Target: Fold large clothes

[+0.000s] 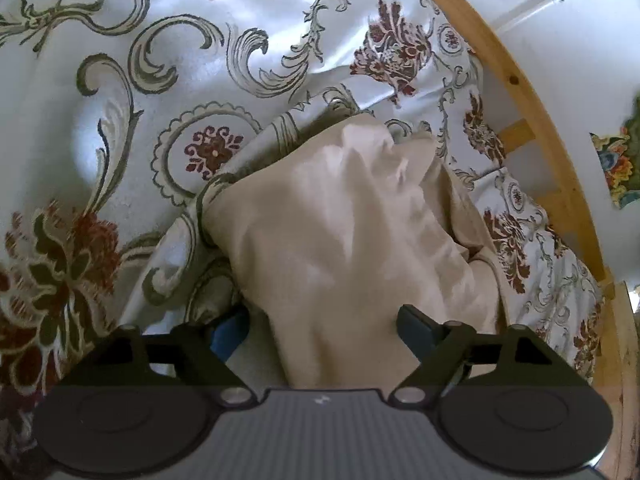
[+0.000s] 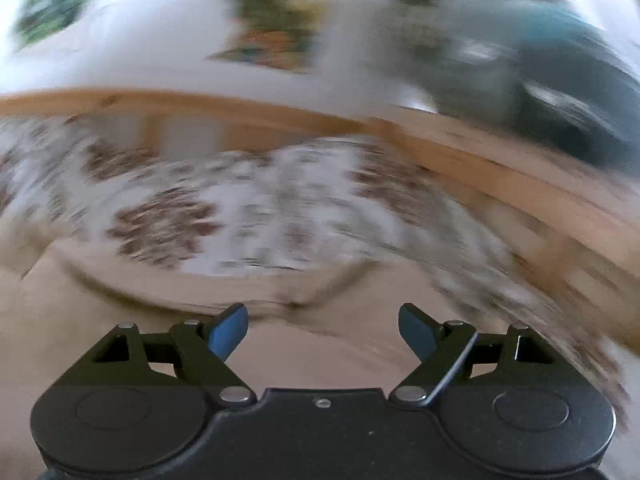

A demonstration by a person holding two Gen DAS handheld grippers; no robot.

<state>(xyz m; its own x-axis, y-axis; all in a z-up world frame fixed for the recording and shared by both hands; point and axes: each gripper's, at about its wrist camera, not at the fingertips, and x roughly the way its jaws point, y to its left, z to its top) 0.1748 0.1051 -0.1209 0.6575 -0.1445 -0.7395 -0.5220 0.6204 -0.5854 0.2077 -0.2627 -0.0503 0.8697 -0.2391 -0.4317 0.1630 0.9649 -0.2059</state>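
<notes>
A beige garment (image 1: pixel 340 208) lies bunched in a heap on a floral bedspread (image 1: pixel 160 80). In the left wrist view, a thick fold of it runs back between the fingers of my left gripper (image 1: pixel 322 332). The jaws stand wide apart and do not pinch the cloth; the left blue pad is partly hidden behind the fold. The right wrist view is badly blurred. My right gripper (image 2: pixel 322 332) is open with nothing between its fingers. It hovers over a flat stretch of the beige garment (image 2: pixel 120 340), with the bedspread (image 2: pixel 248 216) beyond.
A wooden bed frame (image 1: pixel 532 112) curves along the right side, with a white wall (image 1: pixel 568 40) bearing colourful pictures behind it. In the right wrist view the wooden frame (image 2: pixel 460 152) crosses the middle, and a dark blue-grey blurred shape (image 2: pixel 560 80) sits at the upper right.
</notes>
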